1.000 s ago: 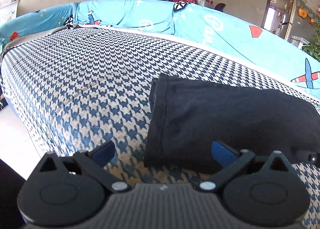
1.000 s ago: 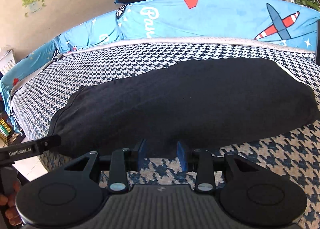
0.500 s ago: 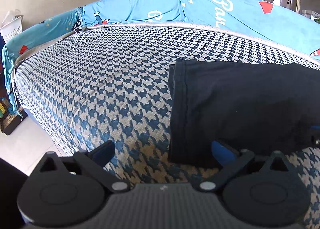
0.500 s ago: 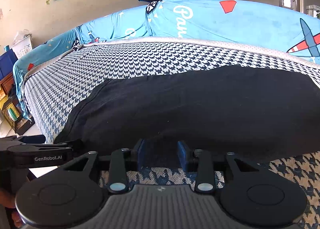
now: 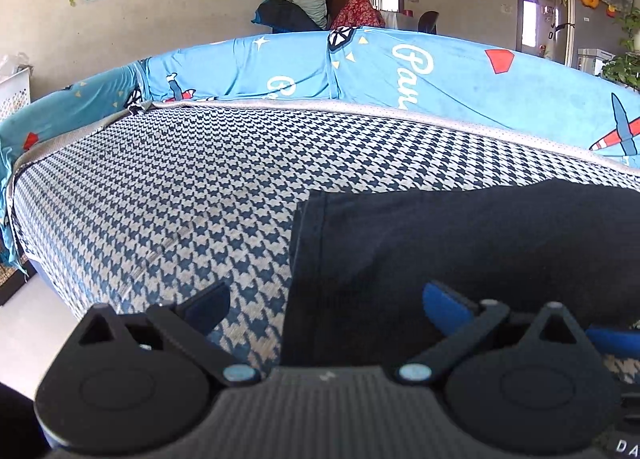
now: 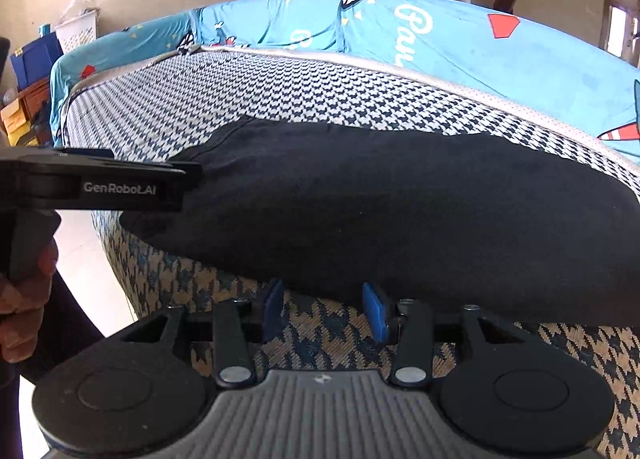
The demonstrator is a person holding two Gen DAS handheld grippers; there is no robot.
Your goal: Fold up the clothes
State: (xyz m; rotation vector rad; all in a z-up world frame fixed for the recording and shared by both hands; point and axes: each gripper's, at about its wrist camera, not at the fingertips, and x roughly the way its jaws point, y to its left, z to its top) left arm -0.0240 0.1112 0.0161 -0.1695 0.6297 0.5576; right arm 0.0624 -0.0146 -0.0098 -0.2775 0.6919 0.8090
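A black garment lies folded flat on the houndstooth bed cover, its hemmed short edge towards the left. My left gripper stands open and wide, and the garment's near left corner lies between its fingers without either pad touching it. In the right wrist view the same garment fills the middle. My right gripper sits at its near long edge. Its jaws are opening; only the cover shows between the pads, with the cloth edge just past the tips.
A blue printed cover rises along the bed's far side. The bed's left edge drops to a pale floor. A person's hand holds the left tool at the left. Piled clothes and doorways stand behind.
The right gripper's jaws have widened at the garment's near edge. Both views have rolled, so the room behind sits more level. The left gripper has shifted a little along the left corner.
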